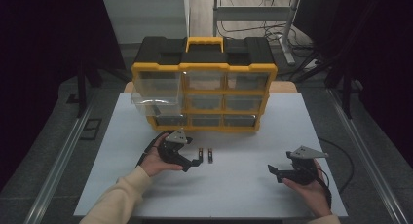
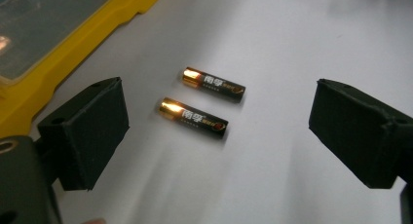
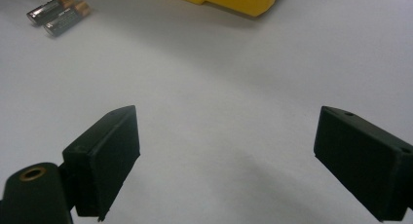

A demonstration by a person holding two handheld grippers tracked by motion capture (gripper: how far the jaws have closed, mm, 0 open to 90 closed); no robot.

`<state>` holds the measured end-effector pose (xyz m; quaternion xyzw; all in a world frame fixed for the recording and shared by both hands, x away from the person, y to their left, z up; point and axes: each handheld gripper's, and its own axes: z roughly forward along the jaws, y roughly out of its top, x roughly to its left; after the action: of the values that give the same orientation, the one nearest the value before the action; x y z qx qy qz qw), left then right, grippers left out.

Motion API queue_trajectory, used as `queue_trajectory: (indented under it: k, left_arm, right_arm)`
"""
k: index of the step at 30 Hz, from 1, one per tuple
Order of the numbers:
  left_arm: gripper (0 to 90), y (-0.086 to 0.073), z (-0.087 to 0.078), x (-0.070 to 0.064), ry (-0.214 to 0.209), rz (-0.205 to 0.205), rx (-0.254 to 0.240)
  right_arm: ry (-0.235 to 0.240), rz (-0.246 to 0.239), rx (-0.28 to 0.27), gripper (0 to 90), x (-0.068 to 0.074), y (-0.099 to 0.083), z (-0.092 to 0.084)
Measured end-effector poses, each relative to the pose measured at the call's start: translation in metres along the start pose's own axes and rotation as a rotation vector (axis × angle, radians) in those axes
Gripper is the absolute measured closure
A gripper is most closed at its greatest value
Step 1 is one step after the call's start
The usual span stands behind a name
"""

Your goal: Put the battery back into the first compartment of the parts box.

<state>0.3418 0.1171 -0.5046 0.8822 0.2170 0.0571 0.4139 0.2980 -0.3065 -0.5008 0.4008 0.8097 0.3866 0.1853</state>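
The left gripper [image 2: 216,131] is wide open with nothing in it, just over two small batteries [image 2: 193,117] lying side by side on the white table [image 1: 243,185], and the right gripper [image 3: 226,160] sits wide open too.

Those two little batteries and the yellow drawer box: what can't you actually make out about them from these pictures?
- batteries: the label print is too small and blurred in the left gripper view; mere slivers in the high view.
- drawer box: contents of its closed drawers are hazy behind clear fronts in the high view.
- pulled-out drawer: whether anything lies inside is lost in glare, high view.
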Motion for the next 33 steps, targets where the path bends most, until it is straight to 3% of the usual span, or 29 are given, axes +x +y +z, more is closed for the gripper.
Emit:
queue_trajectory:
  k: [5,19,33]
  left_arm:
    - [7.8,0.001,0.011,0.005,-0.013,-0.015,0.027]
    - [6.5,-0.003,0.030,0.009,-0.045,0.009,0.095]
    - [6.2,0.006,0.046,0.008,-0.040,0.078,0.153]
  right_arm:
    - [-0.001,0.000,-0.001,9.9,-0.001,0.000,0.000]
    - [-0.002,-0.004,0.002,9.9,0.000,0.000,0.000]
    - [-0.001,-0.006,0.004,9.9,-0.001,-0.001,0.000]
